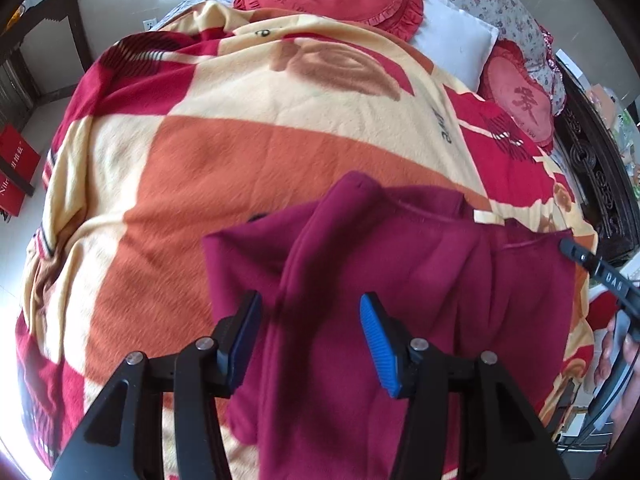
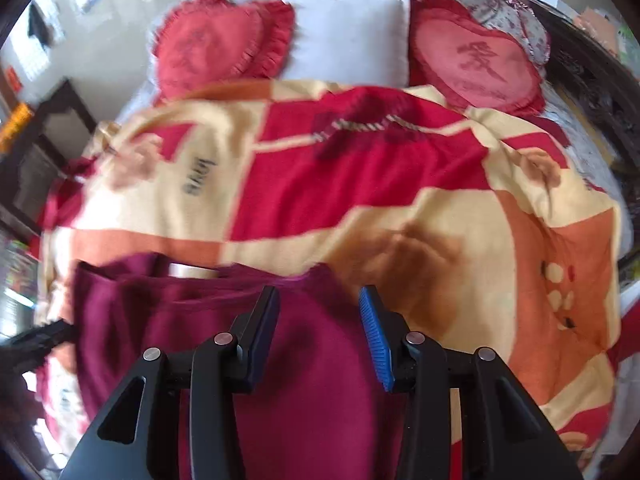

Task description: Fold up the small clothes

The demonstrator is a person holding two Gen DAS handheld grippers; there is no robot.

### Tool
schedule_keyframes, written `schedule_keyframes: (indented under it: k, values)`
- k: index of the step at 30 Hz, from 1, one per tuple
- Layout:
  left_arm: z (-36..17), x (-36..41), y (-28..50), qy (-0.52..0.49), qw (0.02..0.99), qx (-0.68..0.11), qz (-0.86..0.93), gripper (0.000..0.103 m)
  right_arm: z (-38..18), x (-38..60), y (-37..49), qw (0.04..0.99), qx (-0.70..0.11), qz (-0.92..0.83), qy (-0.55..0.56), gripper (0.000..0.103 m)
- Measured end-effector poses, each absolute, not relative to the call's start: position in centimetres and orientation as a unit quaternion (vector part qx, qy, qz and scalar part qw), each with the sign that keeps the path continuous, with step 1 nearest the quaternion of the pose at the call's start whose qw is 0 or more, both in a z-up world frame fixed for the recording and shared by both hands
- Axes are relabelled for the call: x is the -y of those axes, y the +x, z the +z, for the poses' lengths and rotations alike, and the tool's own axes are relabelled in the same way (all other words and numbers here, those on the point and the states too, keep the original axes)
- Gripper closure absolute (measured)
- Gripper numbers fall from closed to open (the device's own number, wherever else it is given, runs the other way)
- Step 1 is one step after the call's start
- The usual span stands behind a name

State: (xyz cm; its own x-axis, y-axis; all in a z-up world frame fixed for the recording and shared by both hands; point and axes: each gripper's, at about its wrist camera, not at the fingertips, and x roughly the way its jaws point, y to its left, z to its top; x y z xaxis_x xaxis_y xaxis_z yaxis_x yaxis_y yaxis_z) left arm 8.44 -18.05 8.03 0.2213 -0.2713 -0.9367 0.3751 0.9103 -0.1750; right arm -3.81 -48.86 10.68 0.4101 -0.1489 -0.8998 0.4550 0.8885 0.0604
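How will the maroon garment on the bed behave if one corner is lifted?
The maroon garment would probably sag limply: it already lies in soft folds. Its fleecy surface likely grips the blanket and drags rather than slides. It looks light for its size.

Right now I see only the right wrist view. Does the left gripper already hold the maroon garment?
Observer: No. The left gripper is open; its jaws stand apart over the maroon garment and clamp nothing.
Operator: Is the cloth flat on that side?
Observer: No. A raised fold runs lengthwise between the left jaws toward the garment's far edge.
Operator: Is anything beside the bed there?
Observer: Yes. A red box stands on the floor, past the edge of the checked blanket.
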Motion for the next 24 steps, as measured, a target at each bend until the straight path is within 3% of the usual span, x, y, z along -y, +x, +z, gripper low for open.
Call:
schedule_keyframes:
  k: [1,3,7,14,15,17,24]
  values:
    - [7.6,18.6,8.8,0.05,0.779,-0.59,-0.204,0.048,10.1,49.1,-3.7,0.824,-0.516,-0.18,0.149,0.081]
    - [6.7,19.1,9.4,0.06,0.779,-0.595,-0.191,0.048,9.3,49.1,-3.4,0.821,-0.524,-0.16,0.159,0.103]
    - [5.3,19.4,10.4,0.06,0.78,-0.598,-0.174,0.045,10.0,50.7,-4.4,0.829,-0.494,-0.193,0.176,0.103]
    - [5.5,19.8,9.8,0.074,0.785,-0.59,-0.171,0.043,7.3,51.6,-3.9,0.81,-0.524,-0.194,0.179,0.103]
    - [5.8,19.6,9.6,0.072,0.785,-0.59,-0.172,0.043,7.9,51.8,-4.4,0.812,-0.519,-0.183,0.197,0.101]
    - [6.7,18.8,9.2,0.063,0.784,-0.591,-0.179,0.043,9.3,52.3,-6.2,0.812,-0.507,-0.167,0.236,0.089]
    - [8.6,13.5,4.4,0.028,0.778,-0.595,-0.198,0.031,10.7,50.2,-16.8,0.805,-0.511,-0.138,0.268,0.082]
